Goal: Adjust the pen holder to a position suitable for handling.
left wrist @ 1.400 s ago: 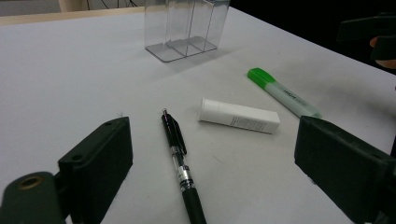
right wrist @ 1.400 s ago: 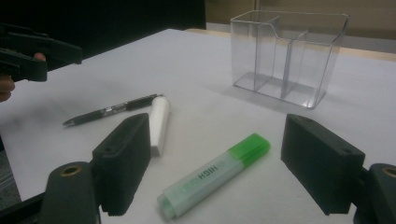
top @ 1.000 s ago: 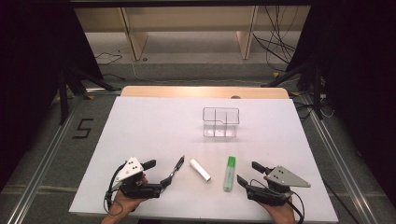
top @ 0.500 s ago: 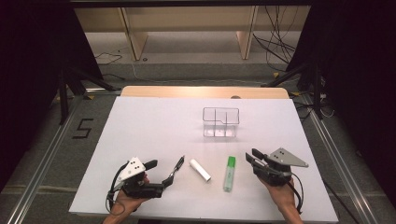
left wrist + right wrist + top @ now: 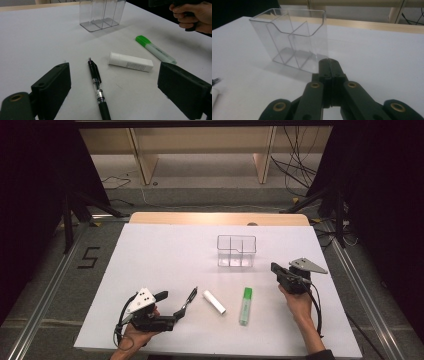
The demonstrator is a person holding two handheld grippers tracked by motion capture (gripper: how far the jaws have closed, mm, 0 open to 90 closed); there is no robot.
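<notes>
Here the clear organiser [image 5: 294,40] stands upright, divided into open compartments

The black pen [image 5: 97,85] is running off the left gripper view's bottom edge, its tip lying hidden behind the left gripper [image 5: 176,312] in the high view; small print on the white tube [image 5: 130,61] is staying unreadable
</notes>
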